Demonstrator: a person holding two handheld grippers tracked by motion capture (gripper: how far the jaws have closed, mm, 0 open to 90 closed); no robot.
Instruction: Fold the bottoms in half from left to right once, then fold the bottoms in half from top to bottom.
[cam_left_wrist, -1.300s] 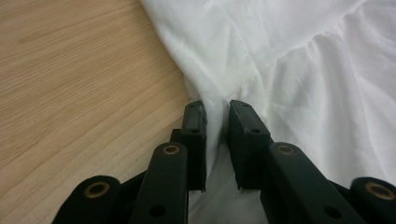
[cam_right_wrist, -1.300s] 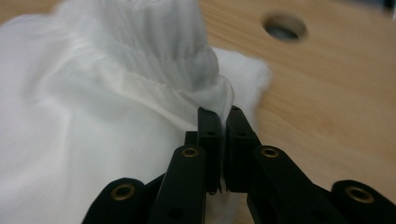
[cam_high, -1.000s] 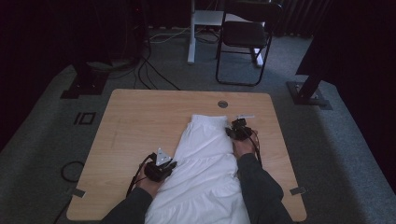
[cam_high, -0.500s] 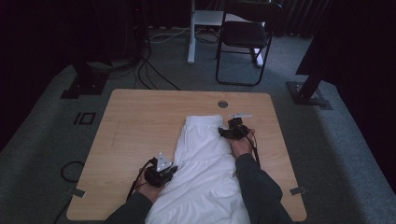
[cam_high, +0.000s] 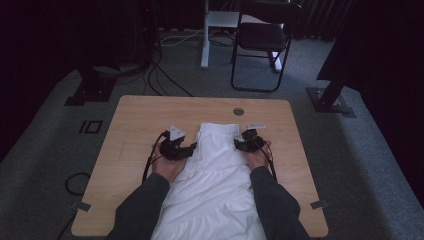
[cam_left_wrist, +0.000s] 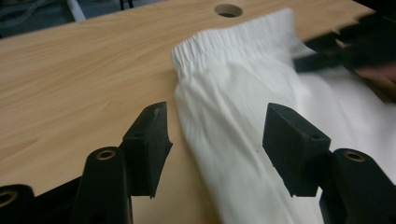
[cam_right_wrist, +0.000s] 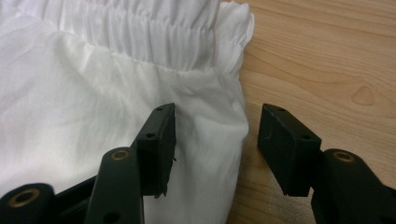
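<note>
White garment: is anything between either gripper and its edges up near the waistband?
Nothing visible. The left gripper and right gripper each stand open astride an edge of the white garment, with bare table beside them.

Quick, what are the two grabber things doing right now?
Left gripper: open, just been opening, straddling the white garment's edge.
Right gripper: open, astride the other edge, not pinching.

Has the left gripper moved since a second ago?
Yes. The left gripper has gone up the table toward the round hole, from near the front edge to beside the garment's waistband, and its jaws have just been opening.
</note>
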